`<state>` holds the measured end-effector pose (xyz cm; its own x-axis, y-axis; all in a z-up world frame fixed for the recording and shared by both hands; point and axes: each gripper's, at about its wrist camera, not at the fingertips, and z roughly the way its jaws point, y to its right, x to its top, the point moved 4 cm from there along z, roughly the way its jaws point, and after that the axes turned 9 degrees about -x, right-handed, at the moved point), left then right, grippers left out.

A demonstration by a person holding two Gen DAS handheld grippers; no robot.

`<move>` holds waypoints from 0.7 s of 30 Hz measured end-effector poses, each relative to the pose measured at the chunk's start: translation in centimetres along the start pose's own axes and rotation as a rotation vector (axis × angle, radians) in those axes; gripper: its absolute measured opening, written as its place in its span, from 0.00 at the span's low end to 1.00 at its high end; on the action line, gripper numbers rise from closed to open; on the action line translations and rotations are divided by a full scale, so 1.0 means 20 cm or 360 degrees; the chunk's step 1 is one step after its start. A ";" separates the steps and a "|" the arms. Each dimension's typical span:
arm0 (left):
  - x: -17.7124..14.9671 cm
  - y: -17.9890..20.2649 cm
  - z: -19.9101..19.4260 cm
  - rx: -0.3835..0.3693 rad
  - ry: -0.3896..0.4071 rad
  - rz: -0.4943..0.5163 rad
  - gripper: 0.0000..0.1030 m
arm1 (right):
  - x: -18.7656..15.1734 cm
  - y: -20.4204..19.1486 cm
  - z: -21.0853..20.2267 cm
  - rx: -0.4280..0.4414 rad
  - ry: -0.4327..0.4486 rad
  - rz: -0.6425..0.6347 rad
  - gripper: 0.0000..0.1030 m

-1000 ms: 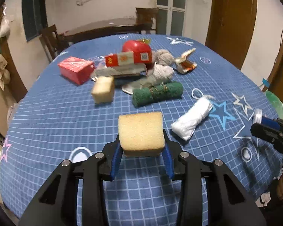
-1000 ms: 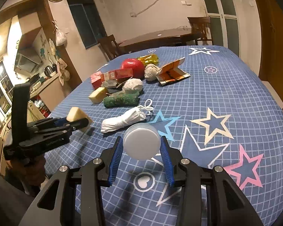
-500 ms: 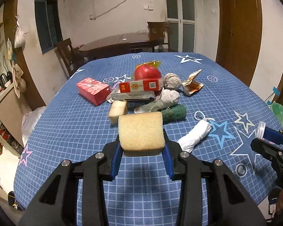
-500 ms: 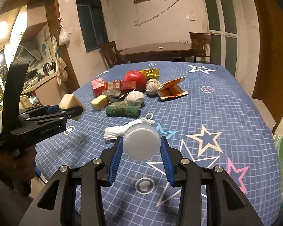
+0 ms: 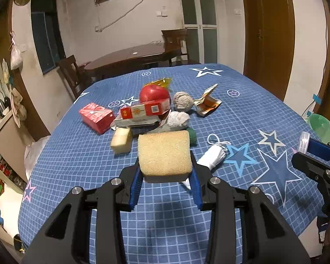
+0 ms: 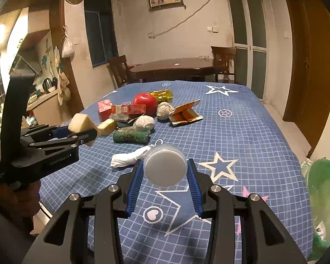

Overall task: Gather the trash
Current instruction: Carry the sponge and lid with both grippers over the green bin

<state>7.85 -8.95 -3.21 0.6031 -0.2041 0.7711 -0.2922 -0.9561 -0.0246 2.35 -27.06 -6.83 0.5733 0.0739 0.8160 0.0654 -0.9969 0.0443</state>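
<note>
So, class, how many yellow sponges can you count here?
2: one sponge gripped in the left tongs, another lying on the tablecloth beside the pile. More could hide underneath.

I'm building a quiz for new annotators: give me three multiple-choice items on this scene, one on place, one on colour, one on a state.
1. Where is the green bag?
A) at the table's right edge
B) on the far wooden table
C) among the pile

2. What colour is the rolled cloth beside the white glove?
A) red
B) green
C) yellow

3. What does the left gripper hold?
A) nothing
B) an apple
C) a sponge

Key:
A, green bag hangs past the table edge.
B, rolled cloth by white glove is green.
C, left gripper clamps the sponge.
</note>
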 end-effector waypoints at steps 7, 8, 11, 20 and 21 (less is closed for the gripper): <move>0.07 0.11 0.00 -0.0037 0.0039 0.0063 0.35 | 0.03 0.08 -0.07 -0.0079 0.0039 0.0003 0.40; 0.09 0.14 0.00 -0.0049 0.0053 0.0083 0.35 | 0.03 0.10 -0.09 -0.0098 0.0046 0.0004 0.40; 0.15 0.23 0.01 -0.0089 0.0088 0.0130 0.35 | 0.05 0.16 -0.14 -0.0155 0.0067 0.0018 0.40; 0.30 0.55 0.08 -0.0266 0.0119 0.0255 0.35 | 0.14 0.46 -0.28 -0.0364 0.0127 0.0113 0.40; 0.31 0.58 0.09 -0.0282 0.0122 0.0268 0.35 | 0.14 0.50 -0.30 -0.0391 0.0130 0.0125 0.40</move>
<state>9.48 -21.59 0.17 0.4791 -0.3342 0.8116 -0.5134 -0.8567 -0.0497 -0.23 -36.92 -0.65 0.5006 0.0036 0.8657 -0.1824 -0.9771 0.1096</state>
